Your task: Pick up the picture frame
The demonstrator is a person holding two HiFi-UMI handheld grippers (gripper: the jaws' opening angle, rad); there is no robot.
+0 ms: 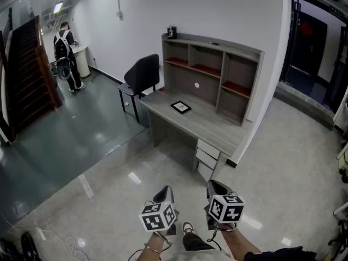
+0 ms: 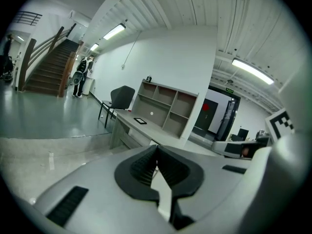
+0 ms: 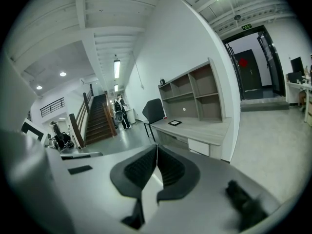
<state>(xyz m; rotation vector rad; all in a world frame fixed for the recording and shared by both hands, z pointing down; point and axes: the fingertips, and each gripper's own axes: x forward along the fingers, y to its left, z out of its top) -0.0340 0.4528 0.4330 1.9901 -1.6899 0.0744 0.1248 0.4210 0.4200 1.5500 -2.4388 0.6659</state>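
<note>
We hold the left tool (image 1: 165, 193) and the right tool (image 1: 215, 189) side by side, each with its jaws pressed together and empty, while the frame (image 1: 180, 107) lies flat on the counter (image 1: 215, 125), well ahead of both.

Your left gripper (image 1: 165, 193) and right gripper (image 1: 216, 188) sit side by side, pointing forward and slightly down. Both have their jaws pressed together.
</note>
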